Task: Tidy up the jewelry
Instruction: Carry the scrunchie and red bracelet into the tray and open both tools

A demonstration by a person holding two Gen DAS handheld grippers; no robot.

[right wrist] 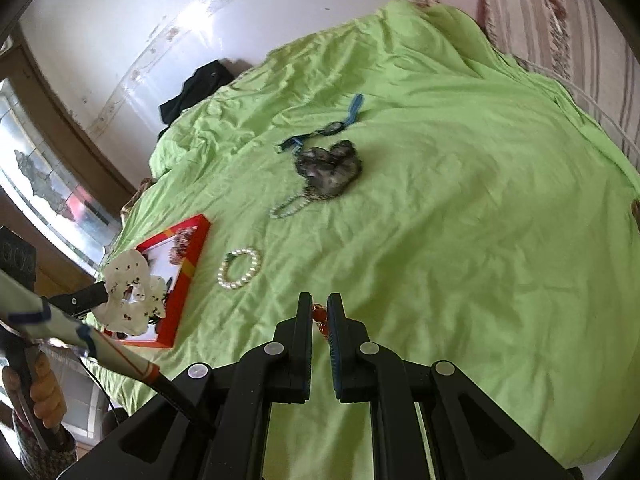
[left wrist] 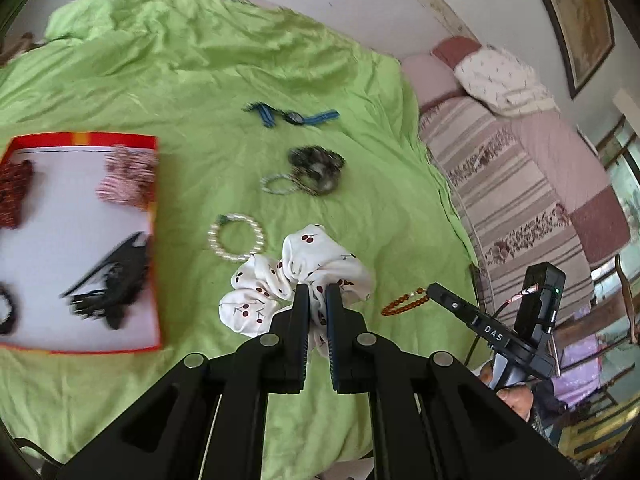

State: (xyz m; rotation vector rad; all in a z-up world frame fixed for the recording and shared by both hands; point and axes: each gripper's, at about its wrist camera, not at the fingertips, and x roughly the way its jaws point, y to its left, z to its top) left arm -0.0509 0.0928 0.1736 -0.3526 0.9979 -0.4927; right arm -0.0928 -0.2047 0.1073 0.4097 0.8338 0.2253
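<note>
Left gripper (left wrist: pixel 317 300) fingers clamp cherry scrunchie (left wrist: pixel 296 276); right gripper (right wrist: pixel 320 314) fingers pinch amber bead bracelet (right wrist: pixel 321 320)

One word to read: white letters "DAS" on the black body of the right tongs (left wrist: pixel 430 291), seen from the left wrist. Nothing else legible.

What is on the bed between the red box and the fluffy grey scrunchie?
In the right wrist view, the pearl bracelet lies on the green sheet between the red box and the grey scrunchie.
</note>
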